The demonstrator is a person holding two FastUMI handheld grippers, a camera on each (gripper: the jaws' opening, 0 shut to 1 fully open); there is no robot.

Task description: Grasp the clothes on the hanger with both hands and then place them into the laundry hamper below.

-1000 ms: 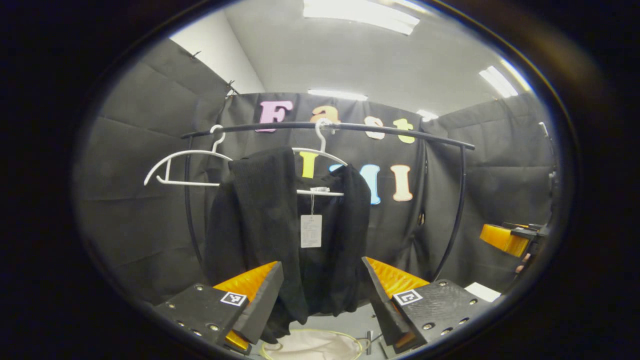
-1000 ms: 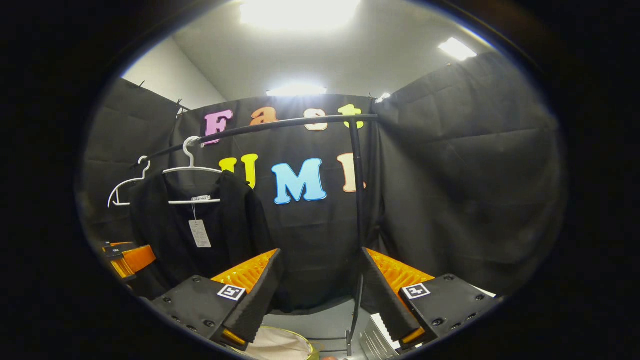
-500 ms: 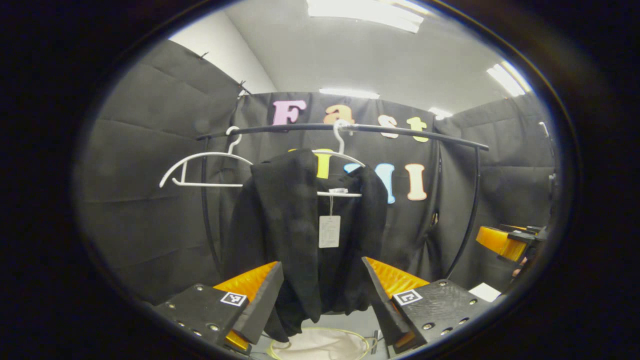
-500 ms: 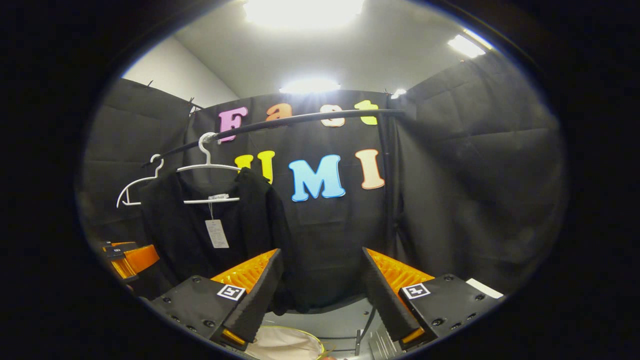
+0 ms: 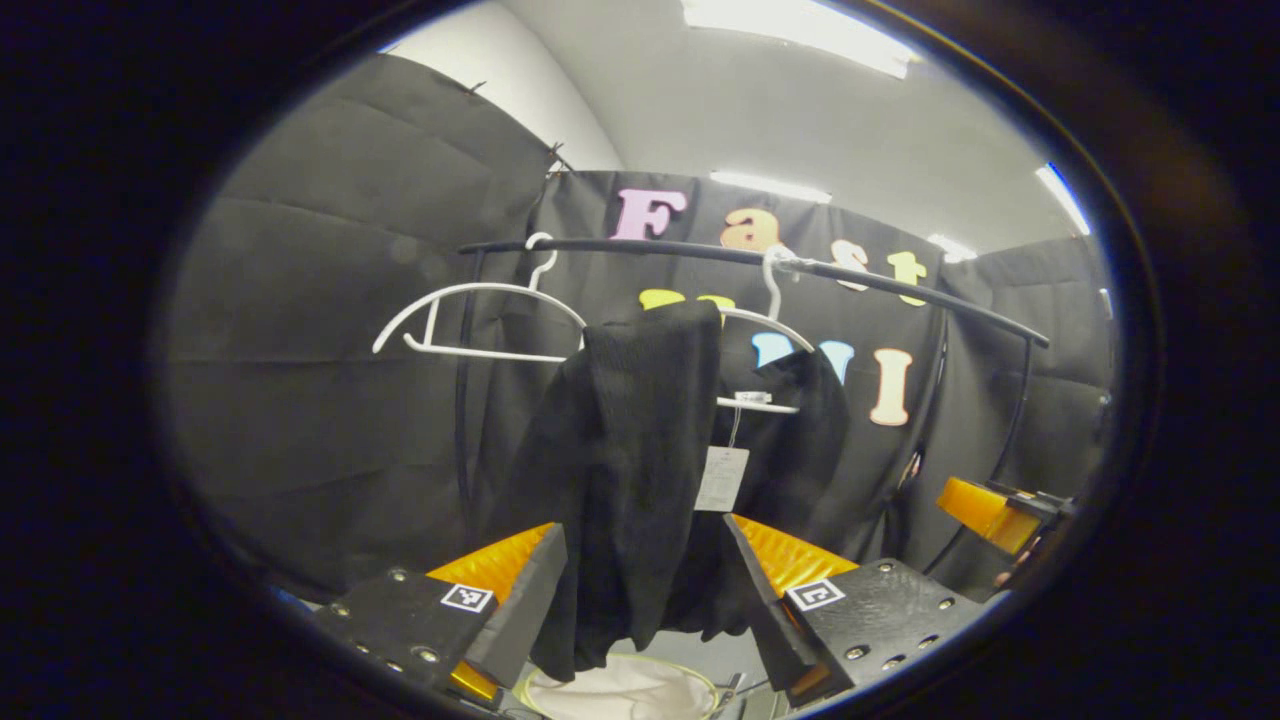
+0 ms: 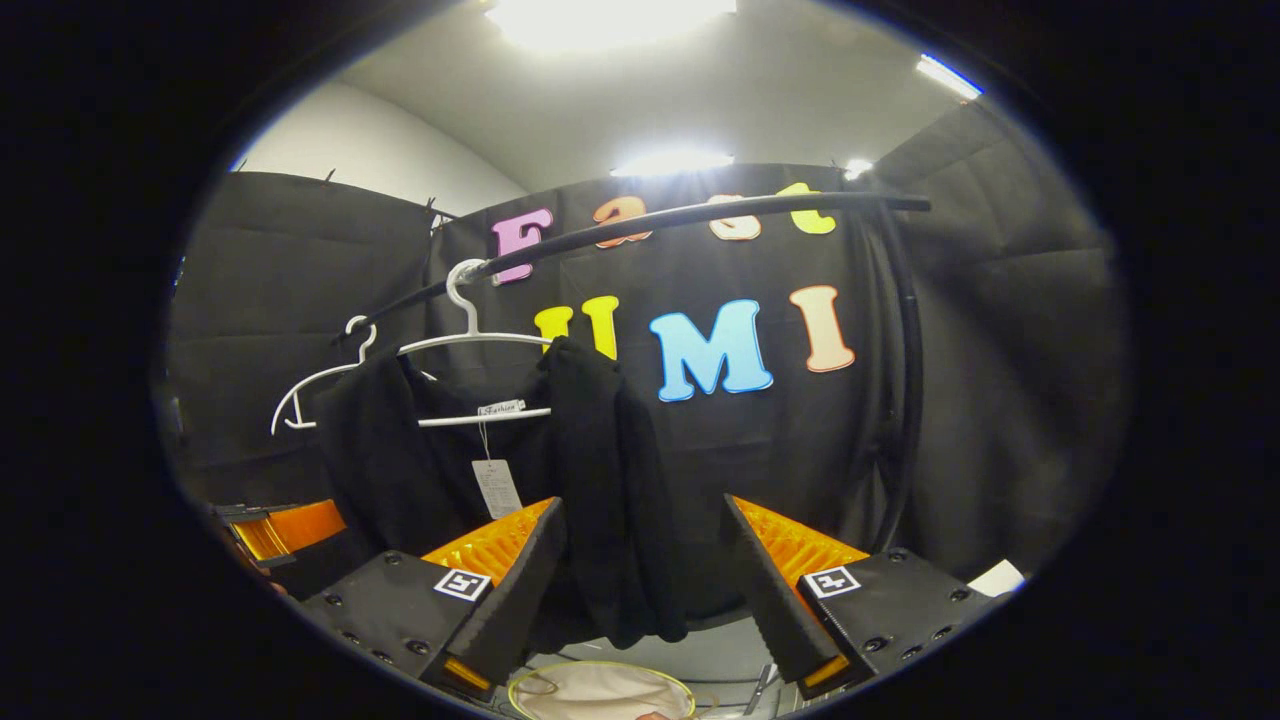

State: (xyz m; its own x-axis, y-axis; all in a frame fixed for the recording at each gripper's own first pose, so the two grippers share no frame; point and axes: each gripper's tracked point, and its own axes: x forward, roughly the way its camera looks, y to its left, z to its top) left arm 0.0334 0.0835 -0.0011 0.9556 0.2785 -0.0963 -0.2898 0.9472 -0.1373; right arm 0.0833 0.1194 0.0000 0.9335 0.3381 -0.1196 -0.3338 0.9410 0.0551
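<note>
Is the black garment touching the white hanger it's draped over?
Touching. In the right gripper view the black garment hangs off the white hanger, its shoulders draped over the hanger's arms.

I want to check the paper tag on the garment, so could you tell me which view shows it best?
The left gripper view: the paper tag hangs unobstructed against the black garment. In the right gripper view the tag appears smaller, its lower edge near the right tool's finger.

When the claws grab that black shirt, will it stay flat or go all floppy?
Probably floppy: the black shirt hangs in soft folds off the white hanger. It looks thin, so likely light. It may slide off easily, since it only drapes there.
</note>
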